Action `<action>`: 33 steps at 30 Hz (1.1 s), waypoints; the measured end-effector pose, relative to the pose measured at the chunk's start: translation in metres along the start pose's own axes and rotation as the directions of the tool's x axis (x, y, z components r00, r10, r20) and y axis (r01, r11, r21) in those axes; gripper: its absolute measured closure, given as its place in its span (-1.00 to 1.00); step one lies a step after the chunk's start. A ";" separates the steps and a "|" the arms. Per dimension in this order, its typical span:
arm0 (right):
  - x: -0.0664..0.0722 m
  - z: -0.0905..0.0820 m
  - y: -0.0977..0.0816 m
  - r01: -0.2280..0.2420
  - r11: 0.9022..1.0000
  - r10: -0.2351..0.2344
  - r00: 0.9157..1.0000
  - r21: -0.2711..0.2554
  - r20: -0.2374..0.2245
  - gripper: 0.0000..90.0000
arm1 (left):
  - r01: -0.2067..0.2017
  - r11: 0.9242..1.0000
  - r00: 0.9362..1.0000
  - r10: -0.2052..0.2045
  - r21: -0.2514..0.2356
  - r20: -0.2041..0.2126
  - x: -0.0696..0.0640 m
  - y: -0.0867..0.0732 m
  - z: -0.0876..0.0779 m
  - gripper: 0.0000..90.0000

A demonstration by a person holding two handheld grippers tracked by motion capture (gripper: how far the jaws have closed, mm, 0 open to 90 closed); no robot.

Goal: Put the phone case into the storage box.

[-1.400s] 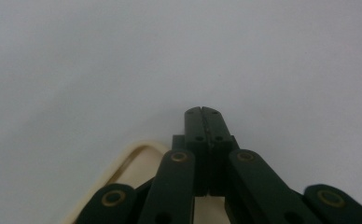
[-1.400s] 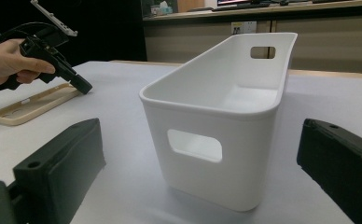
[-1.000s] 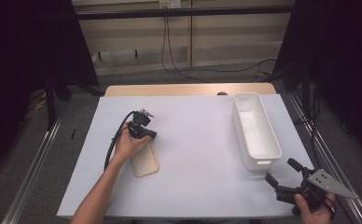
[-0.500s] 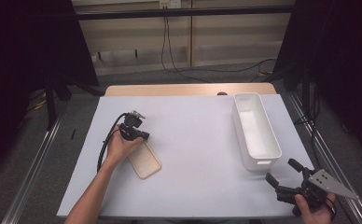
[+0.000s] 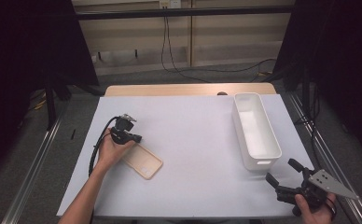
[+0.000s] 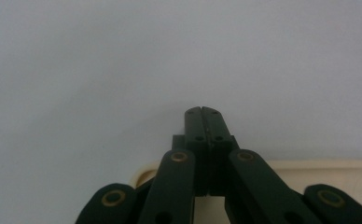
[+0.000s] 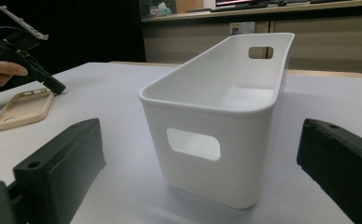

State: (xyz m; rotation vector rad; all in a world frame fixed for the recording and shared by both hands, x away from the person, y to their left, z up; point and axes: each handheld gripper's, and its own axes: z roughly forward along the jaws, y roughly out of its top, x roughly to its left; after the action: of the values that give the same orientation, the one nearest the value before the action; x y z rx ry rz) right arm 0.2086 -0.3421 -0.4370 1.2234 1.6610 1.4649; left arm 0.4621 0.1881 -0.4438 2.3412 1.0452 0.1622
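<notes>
the left tool (image 5: 131, 136), jaws pressed together and empty, has slid toward the frame's left, dragging the beige rubbery phone case (image 5: 143, 161) askew at lower left on the worktop (image 5: 193, 135). the right tool (image 5: 286, 179) waits spread; pushing looks under way.

Even, soft overhead light falls on the white table cover (image 5: 202, 140), bright against the dark surroundings on both sides. Shadows are faint: a pale one lies under the near end of the white bin (image 7: 221, 121) in the right gripper view. There the near black jaws blur, while the bin stays sharp. The left gripper view is dim, greyish and slightly soft, without glare.
</notes>
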 end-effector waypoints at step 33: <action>0.000 0.000 0.000 0.002 1.000 -0.002 1.000 -0.001 -0.002 -0.99 | -0.002 0.999 1.000 0.001 -0.035 -0.023 -0.012 -0.054 -0.034 1.00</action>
State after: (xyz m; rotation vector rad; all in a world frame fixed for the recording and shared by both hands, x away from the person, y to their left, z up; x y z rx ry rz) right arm 0.2089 -0.3417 -0.4369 1.2201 1.6618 1.4663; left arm 0.4077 0.2238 -0.4431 2.3134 1.0435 0.2073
